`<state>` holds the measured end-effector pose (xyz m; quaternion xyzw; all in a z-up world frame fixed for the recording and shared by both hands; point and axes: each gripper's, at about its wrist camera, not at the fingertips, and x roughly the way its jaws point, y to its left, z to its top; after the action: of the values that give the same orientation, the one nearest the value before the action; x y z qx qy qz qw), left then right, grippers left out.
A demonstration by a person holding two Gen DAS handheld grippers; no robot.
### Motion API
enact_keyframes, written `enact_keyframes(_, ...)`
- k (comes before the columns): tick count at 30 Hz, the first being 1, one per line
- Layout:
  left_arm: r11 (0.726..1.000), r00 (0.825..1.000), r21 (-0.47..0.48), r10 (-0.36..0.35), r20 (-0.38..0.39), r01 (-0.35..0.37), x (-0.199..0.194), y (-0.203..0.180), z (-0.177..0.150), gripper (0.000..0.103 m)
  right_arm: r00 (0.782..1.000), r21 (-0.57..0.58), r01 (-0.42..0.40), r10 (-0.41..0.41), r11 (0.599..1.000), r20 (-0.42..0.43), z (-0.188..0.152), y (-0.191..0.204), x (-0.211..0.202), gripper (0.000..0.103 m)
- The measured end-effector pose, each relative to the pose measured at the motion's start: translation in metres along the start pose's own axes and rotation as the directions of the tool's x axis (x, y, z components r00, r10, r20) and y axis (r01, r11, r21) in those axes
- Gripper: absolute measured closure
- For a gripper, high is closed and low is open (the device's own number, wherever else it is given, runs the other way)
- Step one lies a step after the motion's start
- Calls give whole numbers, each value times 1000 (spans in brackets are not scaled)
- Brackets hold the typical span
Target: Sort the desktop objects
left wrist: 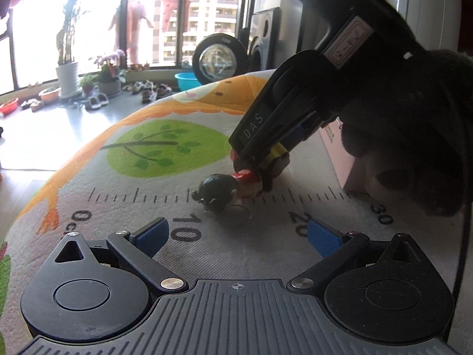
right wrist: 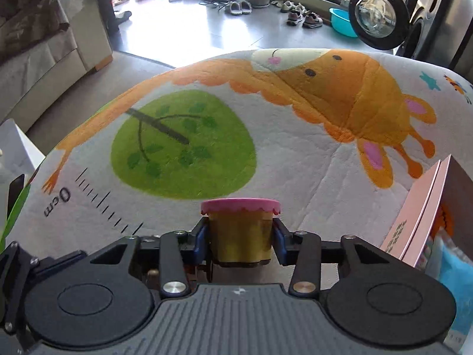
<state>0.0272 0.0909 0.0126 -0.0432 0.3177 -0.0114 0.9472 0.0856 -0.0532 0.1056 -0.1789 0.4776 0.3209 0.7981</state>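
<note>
While clamped: yellow tub (right wrist: 241,236) (between blue pads (right wrist: 201,241))

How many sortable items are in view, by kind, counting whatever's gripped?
Yellow tub with pink lid: 1, held in the right gripper
Small dark toy: 1, details unclear
Pink box: 1, contents not counted
Total: 3
</note>
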Motion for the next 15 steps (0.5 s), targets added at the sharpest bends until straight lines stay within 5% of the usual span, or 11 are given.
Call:
enact_keyframes(9,1000,1000,-22,2,-14,-3,-4,-1,-5,1,972,92,-68,45,993,232,-70,-29,-98,60)
enact_keyframes(15,999,999,-13,33,-13,-33,-3,-2,-4,1,938,101,142,-167,985,303,-155,-46,-117,60)
